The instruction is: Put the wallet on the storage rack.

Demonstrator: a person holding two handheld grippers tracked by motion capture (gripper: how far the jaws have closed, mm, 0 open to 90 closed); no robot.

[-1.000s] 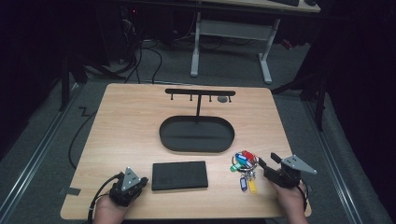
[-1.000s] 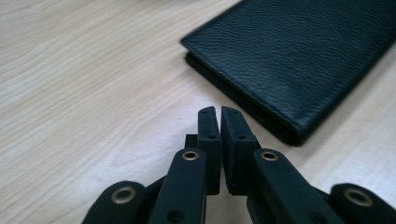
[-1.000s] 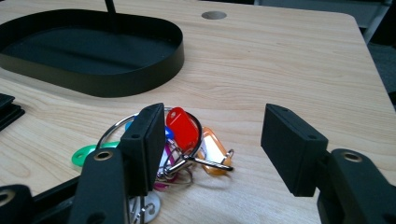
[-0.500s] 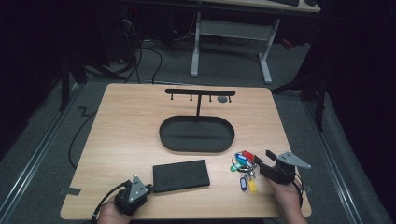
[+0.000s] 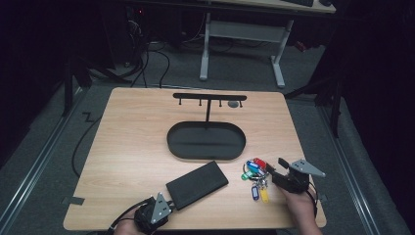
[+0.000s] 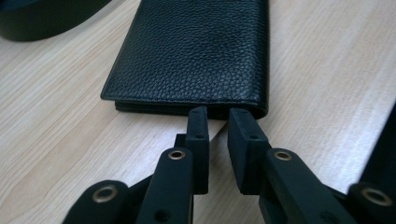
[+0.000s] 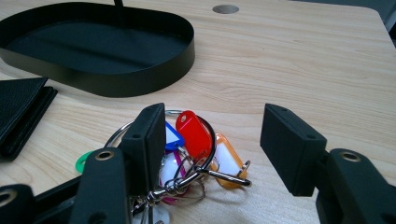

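Dim room, dark floor with cables; a light wood tabletop (image 5: 132, 147) carries everything. At its centre, a black oval tray (image 5: 206, 142) with a post and a hook bar (image 5: 209, 96) rising from its 12 o'clock rim.

Left claw (image 5: 169, 201) at the 7 o'clock edge of the tabletop, pointing toward 1 o'clock. Black leather wallet (image 5: 197, 184) lies flat just beyond it, at about 6 o'clock from the tray, skewed with its far end toward 2 o'clock. In the left gripper view the left claw (image 6: 217, 114) stands at a narrow gap, tips right at the wallet's (image 6: 196, 51) near edge close to its corner; jaws have just been opening. The gap between them is bare wood; the pads do not press the wallet.

Right claw (image 5: 274, 166) at about 4 o'clock on the tabletop, pointing toward 10 o'clock. Bunch of keys (image 5: 255, 176) with coloured tags lies just in front of it, apart from the tray's 4 o'clock rim. In the right gripper view the right claw (image 7: 212, 123) stands wide; the bunch of keys (image 7: 194, 149) sits by the left jaw and in the gap, ungripped. Tray (image 7: 140, 60) behind, wallet (image 7: 21, 112) at 9 o'clock.
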